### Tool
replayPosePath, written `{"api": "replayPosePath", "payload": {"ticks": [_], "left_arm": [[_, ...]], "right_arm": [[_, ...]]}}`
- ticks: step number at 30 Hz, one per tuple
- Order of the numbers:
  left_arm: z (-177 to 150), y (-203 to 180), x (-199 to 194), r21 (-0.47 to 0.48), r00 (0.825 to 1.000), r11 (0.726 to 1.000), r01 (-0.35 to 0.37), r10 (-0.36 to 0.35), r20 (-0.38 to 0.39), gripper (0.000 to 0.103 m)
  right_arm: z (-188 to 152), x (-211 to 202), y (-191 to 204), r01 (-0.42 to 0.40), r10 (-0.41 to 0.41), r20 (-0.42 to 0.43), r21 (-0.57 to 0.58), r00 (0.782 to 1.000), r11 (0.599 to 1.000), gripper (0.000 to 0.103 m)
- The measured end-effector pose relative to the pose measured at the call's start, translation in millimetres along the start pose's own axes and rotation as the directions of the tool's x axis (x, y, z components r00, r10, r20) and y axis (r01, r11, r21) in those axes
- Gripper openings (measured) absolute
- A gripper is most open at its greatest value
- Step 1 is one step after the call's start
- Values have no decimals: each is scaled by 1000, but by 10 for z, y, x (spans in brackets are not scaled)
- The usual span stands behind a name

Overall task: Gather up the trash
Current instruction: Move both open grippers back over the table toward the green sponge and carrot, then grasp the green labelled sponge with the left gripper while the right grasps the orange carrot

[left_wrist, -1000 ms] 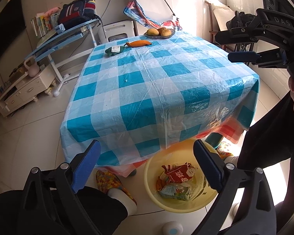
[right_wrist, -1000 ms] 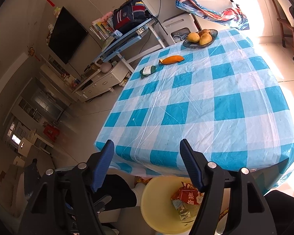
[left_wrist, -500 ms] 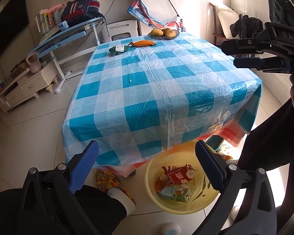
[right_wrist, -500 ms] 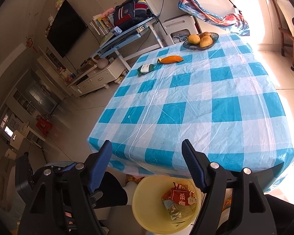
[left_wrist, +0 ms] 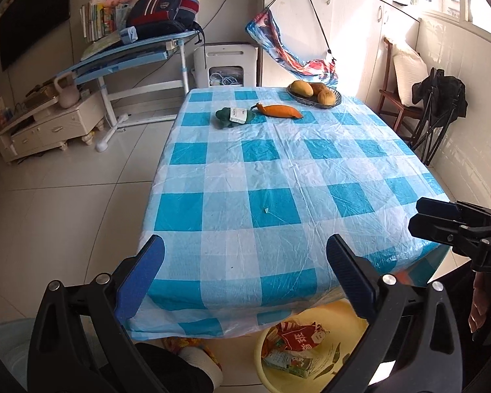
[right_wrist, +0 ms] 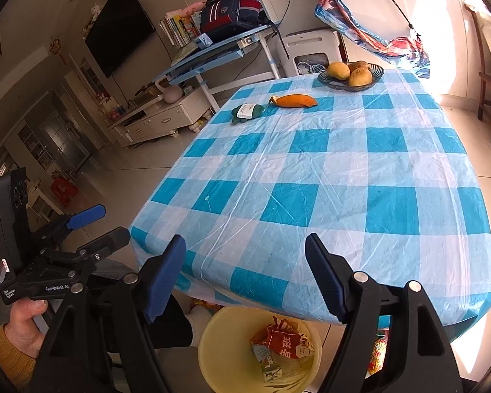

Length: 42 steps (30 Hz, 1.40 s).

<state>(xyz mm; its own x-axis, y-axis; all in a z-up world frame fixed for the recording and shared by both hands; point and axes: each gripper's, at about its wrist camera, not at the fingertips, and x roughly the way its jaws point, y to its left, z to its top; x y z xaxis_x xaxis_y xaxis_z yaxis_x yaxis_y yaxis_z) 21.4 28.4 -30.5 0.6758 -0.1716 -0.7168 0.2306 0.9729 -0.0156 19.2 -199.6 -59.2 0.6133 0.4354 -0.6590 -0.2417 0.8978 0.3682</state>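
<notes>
On the floor under the table's near edge stands a yellow basin (left_wrist: 350, 324) (right_wrist: 219, 344) holding a red snack packet (left_wrist: 299, 335) (right_wrist: 284, 337) and a small carton. My left gripper (left_wrist: 245, 255) hangs open over the near edge of the checked table (left_wrist: 278, 170), nothing between its fingers. My right gripper (right_wrist: 245, 245) is open too, jaws wide and empty, above the same edge and the basin. At the far end lie a green wrapper-like item with a white label (left_wrist: 234, 116) (right_wrist: 247, 111) and an orange peel-like piece (left_wrist: 280, 110) (right_wrist: 294, 100). A tiny scrap (left_wrist: 266, 210) lies mid-table.
A dish of fruit (left_wrist: 314, 93) (right_wrist: 352, 72) sits at the table's far end. Beyond the table are a blue tilted desk (left_wrist: 127, 52) with a backpack, a low white cabinet (left_wrist: 49, 124) and a wooden chair (left_wrist: 399, 98). A person's legs and patterned slippers are beside the basin.
The left gripper has swung left and up, so the table fills its view and the basin sits lower right. The right gripper's fingers have spread a little; the left gripper now shows in its view.
</notes>
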Motion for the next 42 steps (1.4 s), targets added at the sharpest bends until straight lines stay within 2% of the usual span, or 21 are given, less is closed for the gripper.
{"api": "replayPosePath", "payload": {"ticks": [4,12,15,19,23,30,34,42], "left_arm": [[207,83,202,-14,1000,1000,-16,16,7,96],[407,131,460,-46,1000,999,-29,30,6,96],[421,159,505,-76,999,997,-35,36,10,96],[389,206,602,-123,999,992,-32,30,-20,96],[497,167,621,-84,999,996,-28,27,-19,96],[879,137,643,-29,998,998,-49,50,32,96],[1028,150,760,-13,997,998,-60,61,44,96],[1234,205,1152,-45,998,998,-52,53,24,96]], "right_arm": [[81,88,39,7,-7,-11,-47,1000,999,73],[264,282,-10,34,-36,-22,-102,999,994,73],[322,337,-22,80,-83,-20,-119,996,990,75],[298,417,9,149,-158,-51,-145,986,978,75],[360,398,141,204,-219,-44,-228,975,952,78],[553,428,314,267,-278,22,-369,960,891,81],[640,528,375,274,-284,42,-429,958,861,81],[819,837,346,246,-266,31,-497,963,832,81]]}}
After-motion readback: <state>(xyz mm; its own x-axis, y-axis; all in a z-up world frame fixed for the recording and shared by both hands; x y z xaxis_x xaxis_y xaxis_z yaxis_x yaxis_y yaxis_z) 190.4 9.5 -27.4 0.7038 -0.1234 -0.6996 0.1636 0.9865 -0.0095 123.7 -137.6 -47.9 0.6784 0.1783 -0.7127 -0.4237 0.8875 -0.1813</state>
